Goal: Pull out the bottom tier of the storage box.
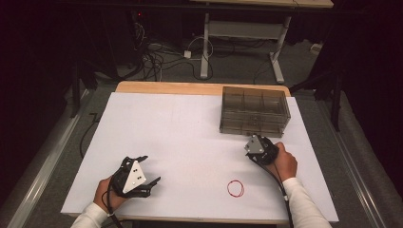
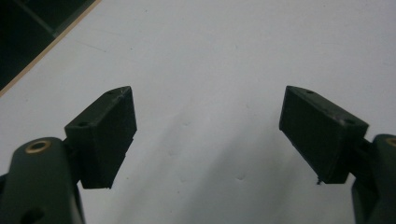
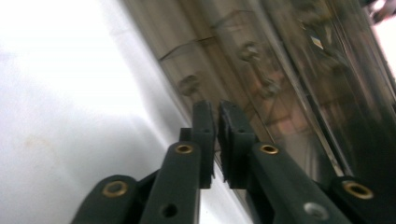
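Note:
A smoky clear plastic drawer box (image 1: 254, 110) stands at the far right of the white table (image 1: 180, 128). My right gripper (image 1: 253, 139) sits just in front of its lower drawers, jaws shut with nothing between them. In the right gripper view the right gripper (image 3: 217, 111) points at the drawer fronts of the box (image 3: 280, 70), close to a small drawer knob (image 3: 189, 85). A red rubber band (image 1: 235, 188) lies flat near the front edge, below the right hand. My left gripper (image 1: 151, 168) rests at the front left, open and empty. In its own view the left gripper (image 2: 208, 130) spans bare white tabletop.
The table's wooden far edge (image 1: 166, 87) shows behind the white sheet. Beyond it lie tangled cables (image 1: 157, 57) on the floor and the legs of another desk (image 1: 205, 47). In the left gripper view, the table's edge (image 2: 51, 44) runs across the upper left corner.

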Available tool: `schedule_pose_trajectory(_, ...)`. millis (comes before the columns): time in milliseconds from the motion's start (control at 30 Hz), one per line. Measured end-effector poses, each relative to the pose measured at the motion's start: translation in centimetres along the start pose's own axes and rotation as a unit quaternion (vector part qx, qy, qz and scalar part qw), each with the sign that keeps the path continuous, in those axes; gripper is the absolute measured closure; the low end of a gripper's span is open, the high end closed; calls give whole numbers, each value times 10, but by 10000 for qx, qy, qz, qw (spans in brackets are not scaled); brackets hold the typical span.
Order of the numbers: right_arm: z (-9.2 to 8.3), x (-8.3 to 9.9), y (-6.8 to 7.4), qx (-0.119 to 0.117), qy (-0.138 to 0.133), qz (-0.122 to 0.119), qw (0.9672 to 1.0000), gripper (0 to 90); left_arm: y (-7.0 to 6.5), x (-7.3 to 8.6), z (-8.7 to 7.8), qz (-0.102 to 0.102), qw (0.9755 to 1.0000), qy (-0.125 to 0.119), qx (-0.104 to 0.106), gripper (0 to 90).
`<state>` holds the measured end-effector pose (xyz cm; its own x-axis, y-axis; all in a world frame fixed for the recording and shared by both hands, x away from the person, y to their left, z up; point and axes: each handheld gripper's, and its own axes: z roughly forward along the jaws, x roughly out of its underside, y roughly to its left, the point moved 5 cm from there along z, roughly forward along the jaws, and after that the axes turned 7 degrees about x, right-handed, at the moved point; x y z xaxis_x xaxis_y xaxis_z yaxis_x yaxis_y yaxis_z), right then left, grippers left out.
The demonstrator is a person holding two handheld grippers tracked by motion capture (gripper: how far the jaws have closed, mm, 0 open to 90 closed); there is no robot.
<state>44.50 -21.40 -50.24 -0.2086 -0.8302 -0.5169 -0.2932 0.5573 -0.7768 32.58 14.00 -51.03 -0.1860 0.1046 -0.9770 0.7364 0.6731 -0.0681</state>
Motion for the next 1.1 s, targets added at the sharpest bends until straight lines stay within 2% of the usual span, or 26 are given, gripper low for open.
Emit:
schedule_pose_trajectory(33,-1,1,-4,-53,-20,269,9996,900,0,0,0,-6,10000,-7,-1,182)
schedule_pose_trajectory(100,-1,5,-13,-139,-13,588,9982,900,1,0,0,-11,10000,-7,-4,182)
schedule_pose_trajectory(200,1,13,-27,-242,42,1087,9938,900,1,0,0,4,10000,5,-9,182)
schedule_pose_trajectory(267,2,17,-37,-144,85,1235,9922,900,1,0,0,-4,10000,4,-1,182)
schedule_pose_trajectory(367,4,23,-52,-179,132,1544,9878,900,0,0,0,10,10000,13,1,182)
schedule_pose_trajectory(400,5,25,-56,-254,130,1655,9858,900,0,0,0,1,10000,10,8,182)
schedule_pose_trajectory(433,7,29,-61,-297,234,1764,9836,900,0,0,0,13,10000,16,6,182)
schedule_pose_trajectory(500,8,31,-63,-269,273,1765,9836,900,0,0,0,6,10000,8,11,182)
schedule_pose_trajectory(767,21,47,-66,-408,509,2058,9764,900,0,1,1,22,10000,24,15,182)
schedule_pose_trajectory(800,22,48,-66,-384,534,2012,9773,900,0,1,1,28,10000,30,15,182)
schedule_pose_trajectory(833,23,49,-67,-371,532,2077,9760,900,0,1,1,22,10000,24,17,182)
schedule_pose_trajectory(867,23,51,-68,-426,513,2217,9728,900,0,1,1,14,10000,24,19,182)
schedule_pose_trajectory(1067,23,52,-68,-431,535,2258,9718,900,-1,2,1,21,10000,44,30,182)
schedule_pose_trajectory(1100,23,52,-68,-442,549,2303,9706,900,-1,2,1,7,10000,42,32,182)
